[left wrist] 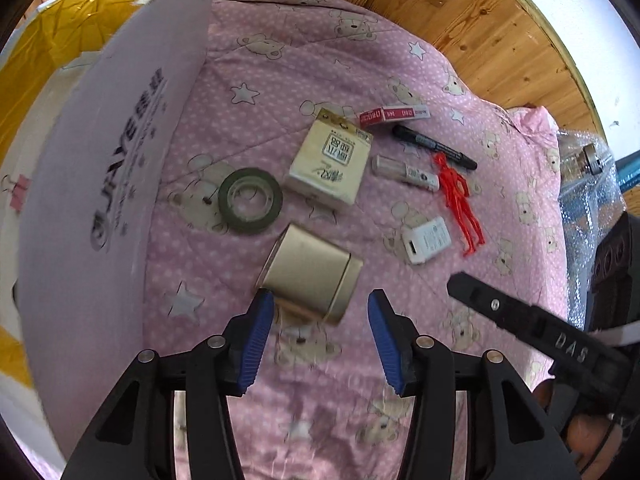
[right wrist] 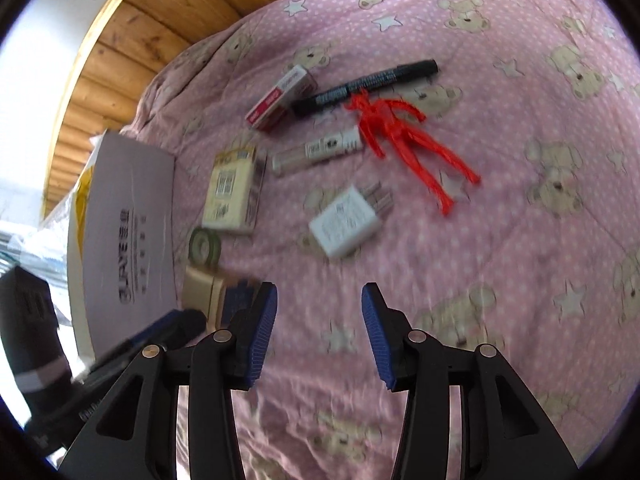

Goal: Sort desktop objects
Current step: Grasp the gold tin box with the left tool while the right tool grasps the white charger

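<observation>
Small objects lie scattered on a pink bear-print quilt (left wrist: 304, 60). In the left wrist view my left gripper (left wrist: 320, 312) stands open just short of a gold tin (left wrist: 310, 272). Beyond it lie a dark tape roll (left wrist: 250, 200), a cream box (left wrist: 330, 162), a red-and-white staple box (left wrist: 394, 115), a black marker (left wrist: 434, 147), a clear tube (left wrist: 404, 173), a red plastic figure (left wrist: 460, 200) and a white charger (left wrist: 426, 240). In the right wrist view my right gripper (right wrist: 319, 306) is open above bare quilt, short of the charger (right wrist: 348, 222) and figure (right wrist: 404, 136).
A lilac cardboard flap (left wrist: 112, 184) of a box rises at the left, with yellow packing behind it. Bubble wrap (left wrist: 588, 184) sits at the quilt's right edge. Wooden floor (left wrist: 460, 12) lies beyond the quilt. The right tool's black body (left wrist: 532, 324) reaches in from the right.
</observation>
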The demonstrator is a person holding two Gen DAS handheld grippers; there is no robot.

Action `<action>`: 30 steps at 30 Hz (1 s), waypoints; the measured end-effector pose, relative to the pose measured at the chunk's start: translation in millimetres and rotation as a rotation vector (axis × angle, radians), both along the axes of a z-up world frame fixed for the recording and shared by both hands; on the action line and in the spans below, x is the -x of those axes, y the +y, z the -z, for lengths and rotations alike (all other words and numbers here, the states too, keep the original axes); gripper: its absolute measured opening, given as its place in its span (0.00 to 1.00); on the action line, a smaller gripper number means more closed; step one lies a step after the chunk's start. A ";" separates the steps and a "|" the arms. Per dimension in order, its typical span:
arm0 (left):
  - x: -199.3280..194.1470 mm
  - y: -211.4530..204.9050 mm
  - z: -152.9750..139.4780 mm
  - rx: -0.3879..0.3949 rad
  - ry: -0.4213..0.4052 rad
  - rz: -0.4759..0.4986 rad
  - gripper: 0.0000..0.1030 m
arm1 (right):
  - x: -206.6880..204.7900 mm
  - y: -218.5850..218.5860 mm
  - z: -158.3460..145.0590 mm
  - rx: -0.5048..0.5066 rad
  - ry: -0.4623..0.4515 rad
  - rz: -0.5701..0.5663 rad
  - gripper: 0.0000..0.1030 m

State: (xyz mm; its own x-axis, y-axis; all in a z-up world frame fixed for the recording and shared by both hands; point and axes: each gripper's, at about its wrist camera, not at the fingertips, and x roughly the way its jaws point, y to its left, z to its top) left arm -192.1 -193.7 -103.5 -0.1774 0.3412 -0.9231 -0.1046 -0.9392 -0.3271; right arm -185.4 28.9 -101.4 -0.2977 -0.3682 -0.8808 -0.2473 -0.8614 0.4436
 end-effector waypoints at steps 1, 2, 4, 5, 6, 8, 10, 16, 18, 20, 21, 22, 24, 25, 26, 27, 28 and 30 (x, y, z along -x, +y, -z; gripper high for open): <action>3.4 0.1 1.2 -0.004 0.009 -0.003 0.58 | 6.1 0.1 1.9 -0.003 0.003 -0.002 0.48; 6.7 -0.3 1.4 -0.011 0.022 -0.009 0.61 | 11.5 0.0 4.2 -0.010 0.003 -0.002 0.49; 12.7 -1.0 3.2 -0.017 0.026 -0.019 0.61 | 22.9 0.1 11.0 -0.019 -0.001 -0.004 0.49; 15.7 -1.1 5.6 -0.020 0.020 -0.021 0.61 | 27.8 0.3 14.0 -0.024 -0.004 -0.004 0.49; 18.2 -1.3 8.6 -0.022 0.010 -0.023 0.61 | 32.0 0.0 17.5 -0.031 -0.007 -0.002 0.49; 21.7 -1.7 14.3 -0.014 -0.001 -0.033 0.61 | 38.4 -1.7 23.2 -0.042 -0.009 -0.008 0.53; 23.1 -1.5 19.2 -0.015 -0.009 -0.038 0.61 | 43.0 -5.5 20.9 -0.077 0.019 -0.033 0.53; 20.4 -3.7 29.8 -0.047 -0.027 -0.074 0.62 | 45.6 -6.0 21.0 -0.172 0.035 -0.102 0.14; 19.8 -3.6 28.5 -0.043 -0.026 -0.084 0.61 | 41.7 7.6 24.5 -0.130 0.013 -0.074 0.13; 18.8 -2.7 26.7 -0.032 -0.023 -0.090 0.60 | 38.3 20.9 25.1 -0.083 0.004 -0.039 0.16; 18.7 -2.1 26.1 -0.028 -0.024 -0.093 0.60 | 35.7 29.0 25.1 -0.053 -0.004 -0.005 0.21; 18.8 -1.3 26.1 -0.030 -0.029 -0.097 0.60 | 34.9 32.8 24.6 -0.031 -0.005 0.021 0.38; 19.1 0.4 25.3 -0.031 -0.034 -0.105 0.60 | 36.4 33.2 21.9 -0.003 0.003 0.060 0.51; 19.9 2.2 25.1 -0.027 -0.032 -0.107 0.60 | 39.9 29.9 21.9 0.003 0.000 0.059 0.51; 21.0 3.9 25.5 -0.024 -0.031 -0.105 0.60 | 43.9 25.1 22.9 0.004 -0.006 0.050 0.51; 22.4 5.8 26.5 -0.018 -0.031 -0.102 0.60 | 49.0 18.0 25.1 -0.012 -0.014 0.039 0.51; 23.8 7.3 28.0 -0.007 -0.032 -0.100 0.60 | 51.9 12.2 27.5 -0.032 -0.020 0.032 0.51; 26.7 8.6 34.4 0.024 -0.048 -0.103 0.62 | 58.1 3.4 36.2 -0.070 -0.031 0.020 0.52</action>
